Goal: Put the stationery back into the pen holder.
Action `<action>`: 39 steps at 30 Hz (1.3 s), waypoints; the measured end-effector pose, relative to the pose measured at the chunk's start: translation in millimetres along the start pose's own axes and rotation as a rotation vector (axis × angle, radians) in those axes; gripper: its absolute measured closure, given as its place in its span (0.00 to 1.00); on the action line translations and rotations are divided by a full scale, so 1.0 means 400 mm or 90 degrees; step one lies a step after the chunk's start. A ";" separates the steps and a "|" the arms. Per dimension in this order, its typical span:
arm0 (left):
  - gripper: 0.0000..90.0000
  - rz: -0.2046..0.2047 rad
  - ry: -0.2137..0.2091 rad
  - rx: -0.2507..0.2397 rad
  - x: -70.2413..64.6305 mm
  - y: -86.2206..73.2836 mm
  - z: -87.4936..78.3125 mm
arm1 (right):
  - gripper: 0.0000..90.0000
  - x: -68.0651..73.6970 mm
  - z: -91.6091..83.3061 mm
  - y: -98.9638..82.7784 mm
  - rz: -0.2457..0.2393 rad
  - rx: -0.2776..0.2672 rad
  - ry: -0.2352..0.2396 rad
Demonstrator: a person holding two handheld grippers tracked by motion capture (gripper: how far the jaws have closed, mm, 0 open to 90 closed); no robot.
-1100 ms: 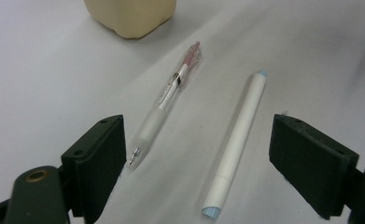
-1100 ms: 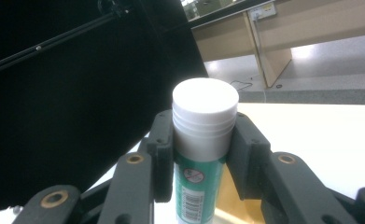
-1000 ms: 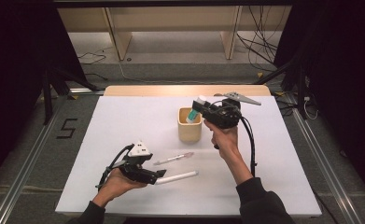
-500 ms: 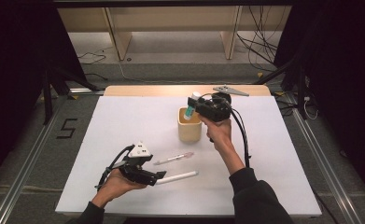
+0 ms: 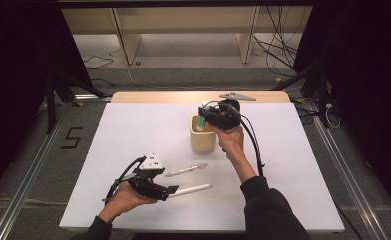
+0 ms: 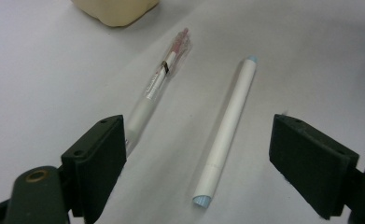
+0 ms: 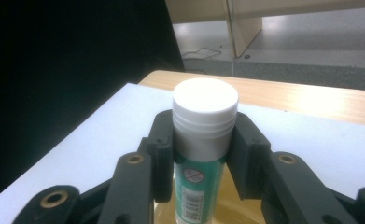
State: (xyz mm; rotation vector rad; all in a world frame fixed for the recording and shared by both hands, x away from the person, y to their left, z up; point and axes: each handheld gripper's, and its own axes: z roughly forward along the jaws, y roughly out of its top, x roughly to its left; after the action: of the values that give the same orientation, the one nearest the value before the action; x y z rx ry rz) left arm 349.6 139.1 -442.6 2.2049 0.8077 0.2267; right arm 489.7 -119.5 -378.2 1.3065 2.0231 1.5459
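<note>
Over the cup: right tool clenched on glue stick, white cap end up, lower end inside the cup
Cup: mid bench, upright
Left tool: released, jaws wide, low over the bench
Between left jaws: white pen lying flat, untouched
Wrapped pen: just beside it, by one jaw

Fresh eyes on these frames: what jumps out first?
The right tool grips a green glue stick with a white cap, poised above the tan cup mid-table. Near the front edge, the left tool rests with its jaws wide open around a white pen, beside a wrapped pen.
</note>
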 end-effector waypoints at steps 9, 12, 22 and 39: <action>0.21 0.006 -0.002 0.008 -0.003 -0.001 0.003 | 0.73 0.000 0.028 -0.012 -0.006 0.034 -0.015; 0.21 0.007 -0.005 0.008 -0.004 -0.001 0.003 | 0.72 -0.001 0.033 -0.015 -0.006 0.040 -0.017; 0.21 0.011 -0.007 0.013 -0.005 -0.002 0.006 | 0.72 0.009 0.050 -0.028 -0.028 0.062 -0.028; 0.21 0.010 -0.010 0.018 -0.004 -0.002 0.006 | 0.72 0.025 0.070 -0.051 -0.065 0.092 -0.041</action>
State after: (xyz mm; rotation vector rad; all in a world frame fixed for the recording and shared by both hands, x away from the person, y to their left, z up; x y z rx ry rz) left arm 348.8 137.0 -444.9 2.2382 0.7892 0.2062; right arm 493.3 -94.7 -404.0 1.2656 2.1594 1.3175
